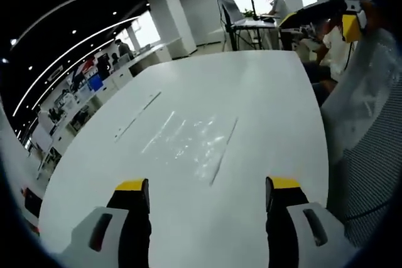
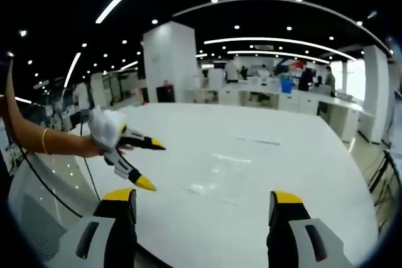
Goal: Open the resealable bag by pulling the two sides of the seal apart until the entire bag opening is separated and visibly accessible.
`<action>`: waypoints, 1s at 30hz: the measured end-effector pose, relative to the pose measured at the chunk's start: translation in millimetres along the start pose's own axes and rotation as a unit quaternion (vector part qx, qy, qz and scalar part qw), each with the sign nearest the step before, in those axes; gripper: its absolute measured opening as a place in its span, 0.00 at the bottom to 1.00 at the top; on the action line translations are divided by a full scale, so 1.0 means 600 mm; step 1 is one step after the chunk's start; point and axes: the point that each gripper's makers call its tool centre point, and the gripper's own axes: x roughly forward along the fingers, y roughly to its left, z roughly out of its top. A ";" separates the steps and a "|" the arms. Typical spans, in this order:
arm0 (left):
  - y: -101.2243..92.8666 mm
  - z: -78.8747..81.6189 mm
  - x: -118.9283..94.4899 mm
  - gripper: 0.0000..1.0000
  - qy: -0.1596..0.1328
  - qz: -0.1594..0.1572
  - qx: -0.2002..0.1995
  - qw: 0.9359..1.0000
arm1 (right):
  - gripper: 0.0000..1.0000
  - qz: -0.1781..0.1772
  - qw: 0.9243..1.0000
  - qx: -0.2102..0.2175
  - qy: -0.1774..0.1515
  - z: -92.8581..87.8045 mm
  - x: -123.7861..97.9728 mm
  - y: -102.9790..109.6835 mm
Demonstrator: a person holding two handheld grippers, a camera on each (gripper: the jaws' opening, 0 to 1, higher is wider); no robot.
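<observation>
A clear resealable bag (image 1: pixel 188 141) lies flat on the white table (image 1: pixel 251 86), its seal edge running along the right side. My left gripper (image 1: pixel 207 186) hovers just short of it, jaws wide open and holding nothing. In the right gripper view the bag (image 2: pixel 217 177) shows as a faint glossy patch ahead of my right gripper (image 2: pixel 202 198), which is also open and holding nothing. A hand holds the left gripper (image 2: pixel 152 165) in from the left, its yellow-tipped jaws spread above the table edge. Part of the right gripper (image 1: pixel 349 22) shows at the upper right of the left gripper view.
A thin clear strip (image 1: pixel 135 116) lies on the table left of the bag. A grey mesh chair (image 1: pixel 374 149) stands close by the table's right edge. A person sits at a desk (image 1: pixel 254 23) beyond the far end. Office counters (image 2: pixel 289 100) line the background.
</observation>
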 end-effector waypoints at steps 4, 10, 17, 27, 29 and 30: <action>-0.002 -0.020 0.023 0.69 0.017 -0.001 0.009 1.000 | 0.86 0.003 1.000 -0.005 0.006 -0.004 0.001 0.003; -0.011 -0.025 0.045 0.65 0.026 -0.001 0.042 0.999 | 0.85 0.000 1.000 0.001 0.010 -0.008 0.001 -0.001; 0.003 -0.035 0.067 0.55 0.044 0.020 0.072 0.996 | 0.85 0.001 1.000 0.003 0.015 -0.011 0.002 -0.004; 0.025 -0.048 0.094 0.49 0.063 0.040 0.088 0.993 | 0.84 -0.001 1.000 0.007 0.020 -0.015 0.001 -0.006; 0.029 -0.049 0.098 0.48 0.061 0.043 0.090 0.993 | 0.84 -0.004 1.000 0.005 0.021 -0.016 0.001 -0.009; 0.030 -0.050 0.100 0.47 0.062 0.043 0.090 0.993 | 0.84 -0.006 1.000 0.006 0.022 -0.017 0.000 -0.010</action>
